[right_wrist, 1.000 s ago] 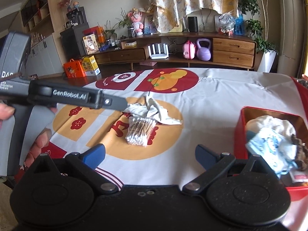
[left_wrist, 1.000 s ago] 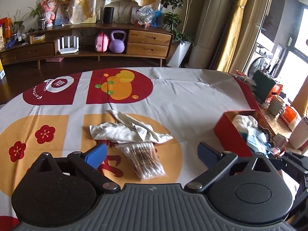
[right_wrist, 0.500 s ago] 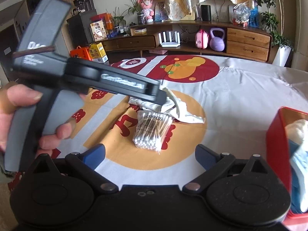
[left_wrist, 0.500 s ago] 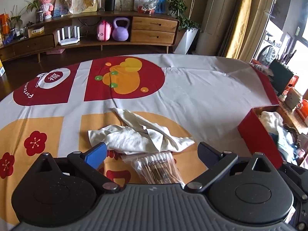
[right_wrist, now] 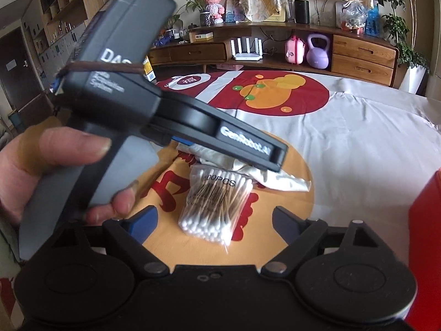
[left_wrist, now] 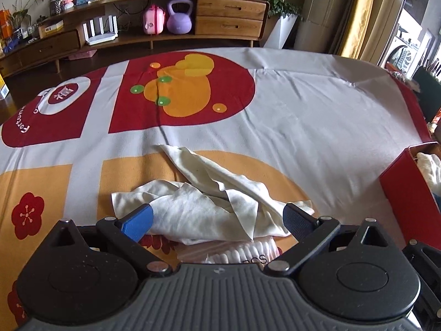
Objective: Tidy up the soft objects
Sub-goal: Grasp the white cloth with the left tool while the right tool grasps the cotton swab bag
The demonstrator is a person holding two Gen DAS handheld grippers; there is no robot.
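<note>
A crumpled cloth (left_wrist: 209, 207) is seen at the lower centre of the left wrist frame, lying on the tablecloth (left_wrist: 317, 115), with a bag of cotton swabs (left_wrist: 242, 253) partly tucked under its near edge. An open box (left_wrist: 405, 182) is set at the right edge. A sideboard (left_wrist: 228, 19) is stretched across the top, behind the table.

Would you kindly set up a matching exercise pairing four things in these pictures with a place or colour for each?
Things:
1. white cloth
2. bag of cotton swabs
3. red box
4. kettlebell

Descriptions:
A. purple, on the wooden shelf
B. at the table's right edge
C. crumpled between the open left gripper's fingers
D. clear packet lying partly under the cloth

Pairs: 1-C, 2-D, 3-B, 4-A
</note>
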